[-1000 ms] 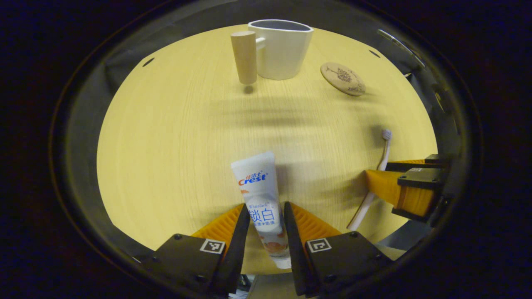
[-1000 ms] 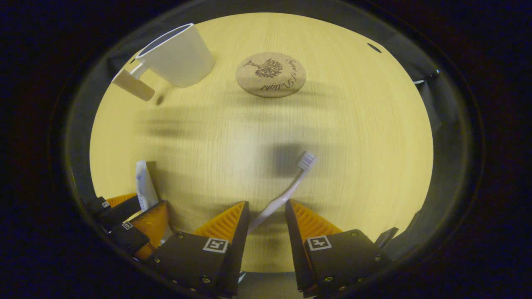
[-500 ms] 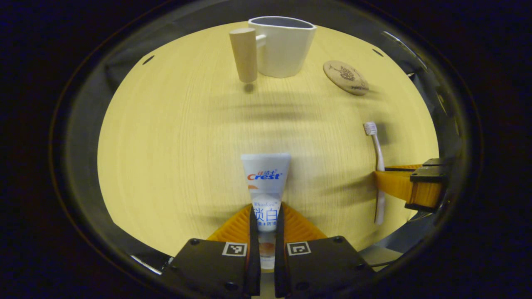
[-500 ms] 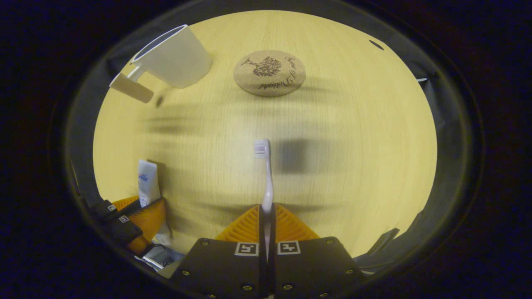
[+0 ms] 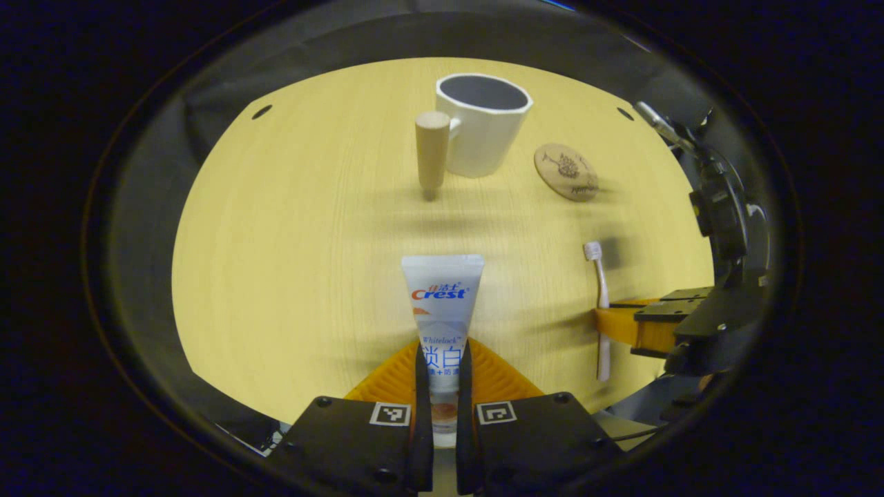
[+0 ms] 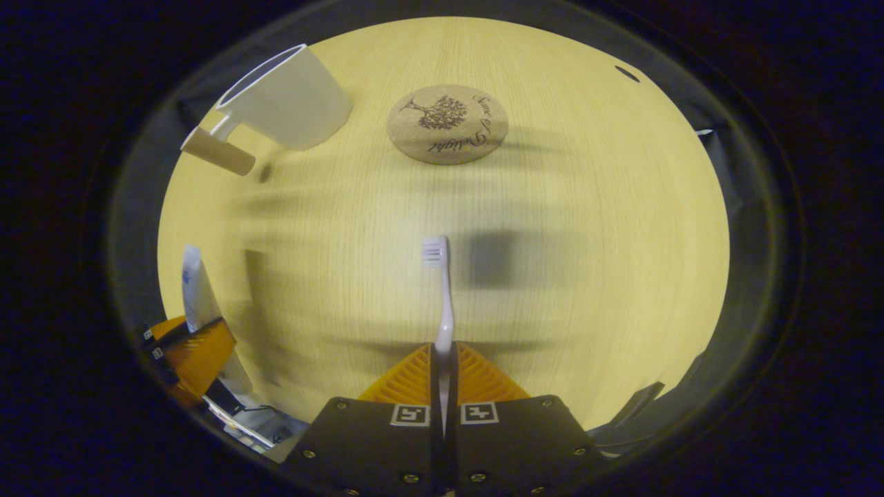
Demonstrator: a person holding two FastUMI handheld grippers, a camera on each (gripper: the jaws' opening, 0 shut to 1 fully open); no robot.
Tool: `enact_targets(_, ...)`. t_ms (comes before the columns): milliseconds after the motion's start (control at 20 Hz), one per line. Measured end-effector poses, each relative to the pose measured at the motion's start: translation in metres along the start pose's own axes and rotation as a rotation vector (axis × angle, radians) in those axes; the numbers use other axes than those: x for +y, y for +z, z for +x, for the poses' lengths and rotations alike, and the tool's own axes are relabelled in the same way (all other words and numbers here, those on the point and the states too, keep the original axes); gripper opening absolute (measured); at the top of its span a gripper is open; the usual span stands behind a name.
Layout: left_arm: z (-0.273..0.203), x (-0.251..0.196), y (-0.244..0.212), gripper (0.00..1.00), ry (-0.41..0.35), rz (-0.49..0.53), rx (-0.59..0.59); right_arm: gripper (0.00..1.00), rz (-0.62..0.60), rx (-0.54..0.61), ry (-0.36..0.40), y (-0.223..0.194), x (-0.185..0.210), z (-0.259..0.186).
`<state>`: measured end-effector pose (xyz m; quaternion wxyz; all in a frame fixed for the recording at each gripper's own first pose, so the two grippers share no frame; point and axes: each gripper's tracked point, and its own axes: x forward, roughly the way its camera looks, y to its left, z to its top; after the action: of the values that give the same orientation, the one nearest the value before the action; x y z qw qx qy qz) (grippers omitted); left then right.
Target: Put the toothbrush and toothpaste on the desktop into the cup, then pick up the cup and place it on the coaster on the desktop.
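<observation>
Left gripper (image 5: 442,376) clamped on the white plastic toothpaste tube with blue and red print (image 5: 442,304), both fingers pressing its lower part, flat crimped end pointing forward and away from the camera, cap end down between the fingers; tube looks lifted off the light yellow wood-grain desktop (image 5: 290,262), though contact at the far end can't be judged for sure. Right gripper (image 6: 443,359) clamped on the white plastic toothbrush (image 6: 442,297), fingers together on the handle, bristle head forward, its shadow falling on the desktop just right of the head. In the left gripper view the right gripper (image 5: 625,324) sits at the right edge, toothbrush held roughly upright in it with the handle end sticking out below the fingers. In the right gripper view the left gripper (image 6: 190,348) sits low at the left edge with the toothpaste tube (image 6: 197,297) poking up from it. White angular ceramic cup with a light wooden cylindrical handle (image 5: 483,128) stands upright at the far side of the desktop, inside dark, handle facing left in the left gripper view. Round cork coaster with a printed tree design (image 5: 566,171) lies flat near the cup, to its right, not touching it. In the right gripper view the cup (image 6: 286,96) is far left and the coaster (image 6: 447,124) straight ahead, well apart from the toothbrush head. Cup is on the bare desktop, not on the coaster.
</observation>
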<state>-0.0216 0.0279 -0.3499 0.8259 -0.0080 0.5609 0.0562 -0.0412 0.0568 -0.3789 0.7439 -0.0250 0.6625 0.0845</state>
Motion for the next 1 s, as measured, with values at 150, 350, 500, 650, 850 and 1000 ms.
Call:
enact_targets(150,-0.029,-0.007,0.03,0.2,-0.032,-0.032,-0.07,0.02,0.005,-0.004,0.007,0.0,0.0,0.0)
enact_targets(350,-0.064,-0.014,0.073,0.21,-0.056,-0.036,-0.157,0.02,0.008,-0.006,0.012,0.0,0.0,0.0)
enact_targets(500,-0.081,-0.019,0.105,0.2,-0.087,-0.045,-0.21,0.01,0.015,-0.008,0.02,0.0,0.0,0.0)
enact_targets(650,-0.086,-0.013,0.141,0.21,-0.07,-0.022,-0.256,0.02,0.023,-0.01,0.028,0.0,-0.001,0.0)
enact_targets(850,-0.087,-0.011,0.184,0.2,-0.067,0.0,-0.307,0.02,0.035,-0.012,0.04,0.0,-0.001,0.0)
enact_targets(1000,-0.082,-0.011,0.215,0.2,-0.059,0.028,-0.34,0.02,0.042,-0.013,0.049,0.0,-0.001,0.0)
